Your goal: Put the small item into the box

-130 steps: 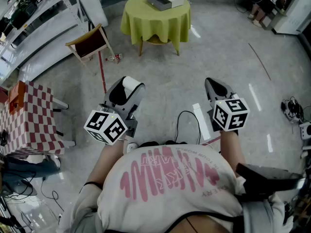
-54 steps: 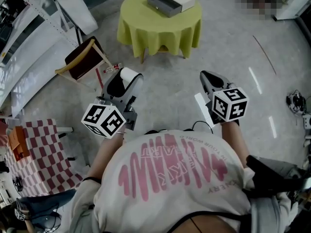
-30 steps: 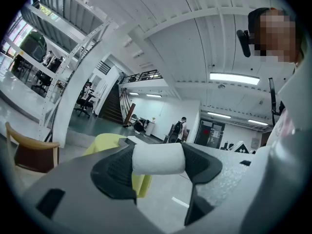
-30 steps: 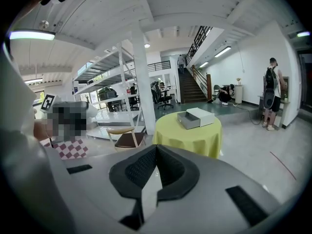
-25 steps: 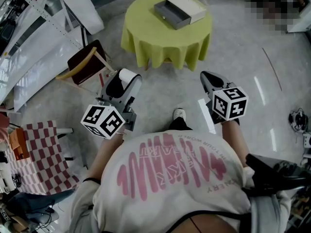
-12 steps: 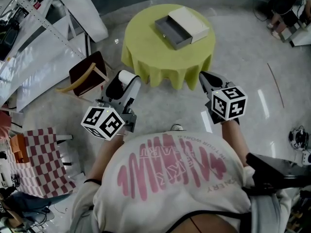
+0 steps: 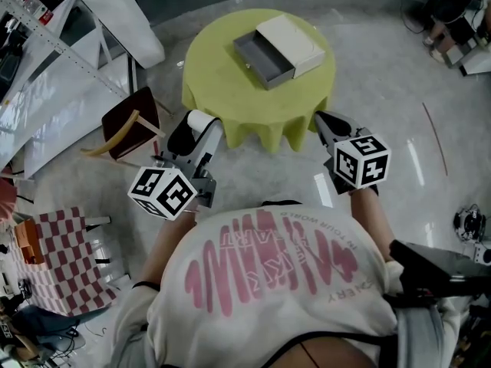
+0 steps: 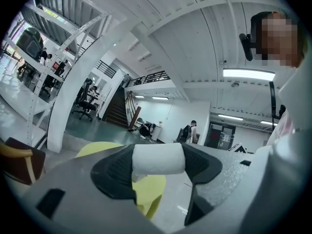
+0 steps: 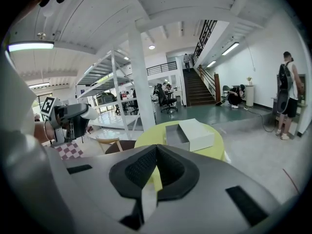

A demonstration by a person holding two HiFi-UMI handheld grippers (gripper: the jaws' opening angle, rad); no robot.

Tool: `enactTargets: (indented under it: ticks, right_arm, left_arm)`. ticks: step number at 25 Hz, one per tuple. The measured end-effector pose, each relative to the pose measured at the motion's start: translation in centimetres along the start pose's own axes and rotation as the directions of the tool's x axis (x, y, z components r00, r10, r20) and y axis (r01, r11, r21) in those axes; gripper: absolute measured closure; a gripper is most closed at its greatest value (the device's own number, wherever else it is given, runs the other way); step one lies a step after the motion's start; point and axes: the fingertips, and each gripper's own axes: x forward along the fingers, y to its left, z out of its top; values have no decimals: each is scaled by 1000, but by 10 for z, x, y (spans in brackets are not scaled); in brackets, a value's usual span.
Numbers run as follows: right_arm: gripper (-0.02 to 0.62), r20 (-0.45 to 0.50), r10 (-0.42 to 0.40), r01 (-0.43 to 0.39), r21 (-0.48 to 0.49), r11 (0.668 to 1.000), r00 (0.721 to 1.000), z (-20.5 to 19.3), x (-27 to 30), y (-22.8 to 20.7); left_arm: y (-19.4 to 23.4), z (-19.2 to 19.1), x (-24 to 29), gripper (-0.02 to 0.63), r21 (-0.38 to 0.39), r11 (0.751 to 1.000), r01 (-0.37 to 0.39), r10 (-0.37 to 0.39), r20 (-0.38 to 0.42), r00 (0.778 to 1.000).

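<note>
1. The left tool (image 8: 158, 162) is clamped on a white roll (image 8: 158, 158). The roll lies crosswise between the two pads, with one pad against each end.
2. The right tool (image 9: 156, 165) is closed, its jaws meeting along one seam with nothing between them.
3. In the head view both tools are held up in front of the person's chest, left and right of it and well apart. Both point toward the bench (image 7: 219, 83).
4. The roll is in the air, short of the bench edge and well apart from the box (image 7: 278, 49).
5. The bench is round and covered by a yellow-green cloth that hangs over its rim.
6. The box lies on the far half of the bench. Its grey drawer (image 7: 261, 58) is slid out of the white sleeve (image 7: 291, 41), open side up, on the side nearer the left tool.
7. A wooden chair (image 7: 126, 121) with a dark seat stands on the floor just left of the bench, near the left tool.
</note>
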Motion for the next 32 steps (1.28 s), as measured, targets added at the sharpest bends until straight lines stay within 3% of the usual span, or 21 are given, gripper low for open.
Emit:
enactTargets:
  ticks: [12,20,32]
  right_arm:
    - [591,-22,6,-6,9,1000,1000,-5,9,-54]
    - [591,-58,24,-23,24,999,998,-23,15,-62]
    - [591,-71,-6,12,73,997,997,-18,42,-98]
  left_arm:
    - [-6,-18,51,304,-24,1000,-14,14,3,1000]
    - [-5,-37,67,304,-42,999,-20,18,-40,999]
    - [12,-30,135,304,-58,998,39,-43,-72,996]
